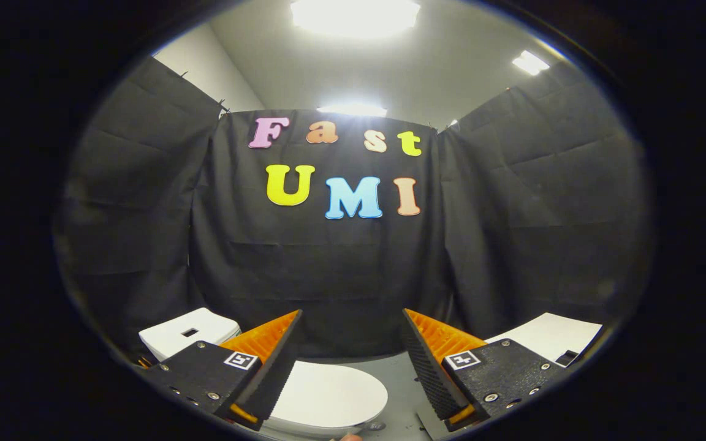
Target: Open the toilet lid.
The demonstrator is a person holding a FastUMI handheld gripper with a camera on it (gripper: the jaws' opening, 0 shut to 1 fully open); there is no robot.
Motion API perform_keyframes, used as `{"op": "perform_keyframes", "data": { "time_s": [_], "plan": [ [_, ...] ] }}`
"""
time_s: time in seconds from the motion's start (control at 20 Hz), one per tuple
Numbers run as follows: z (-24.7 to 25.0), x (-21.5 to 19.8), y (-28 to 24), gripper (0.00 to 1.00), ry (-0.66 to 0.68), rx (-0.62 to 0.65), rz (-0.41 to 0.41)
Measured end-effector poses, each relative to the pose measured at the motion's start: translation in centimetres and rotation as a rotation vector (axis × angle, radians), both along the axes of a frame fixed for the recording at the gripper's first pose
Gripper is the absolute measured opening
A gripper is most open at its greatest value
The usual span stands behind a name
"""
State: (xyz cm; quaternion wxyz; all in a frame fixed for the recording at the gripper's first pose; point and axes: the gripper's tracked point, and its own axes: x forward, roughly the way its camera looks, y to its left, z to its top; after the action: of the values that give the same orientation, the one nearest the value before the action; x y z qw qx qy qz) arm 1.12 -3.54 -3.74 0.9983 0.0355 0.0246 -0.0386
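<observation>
gripper (351,343) fingers spread apart above closed toilet lid (328,395), tank (189,332) behind

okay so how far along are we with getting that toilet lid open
Nothing looks done yet: the toilet lid lies flat and closed, in front of the white tank. In hand: the gripper hovers above it, fingers spread wide with nothing between them. Left: bring the fingers down to the lid's front edge, catch it and lift it toward the tank.

Bright ceiling panels (355,15) overhead, blown out to white glare. Black cloth wall (341,269) soaks up light, folds faintly visible. Toilet lid (328,392) evenly lit, soft sheen. Fisheye bends edges; rim darkens, slightly soft. Centre sharp.
</observation>
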Motion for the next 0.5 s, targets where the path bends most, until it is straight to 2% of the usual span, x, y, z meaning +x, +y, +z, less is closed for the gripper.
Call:
{"op": "perform_keyframes", "data": {
  "time_s": [0.3, 0.5],
  "plan": [
    [-5.4, 1.0, -1.4, 0.95, 0.151, -0.026, -0.039],
    [-8.2, 1.7, -0.8, 0.95, 0.198, 0.055, -0.025]
  ]
}}
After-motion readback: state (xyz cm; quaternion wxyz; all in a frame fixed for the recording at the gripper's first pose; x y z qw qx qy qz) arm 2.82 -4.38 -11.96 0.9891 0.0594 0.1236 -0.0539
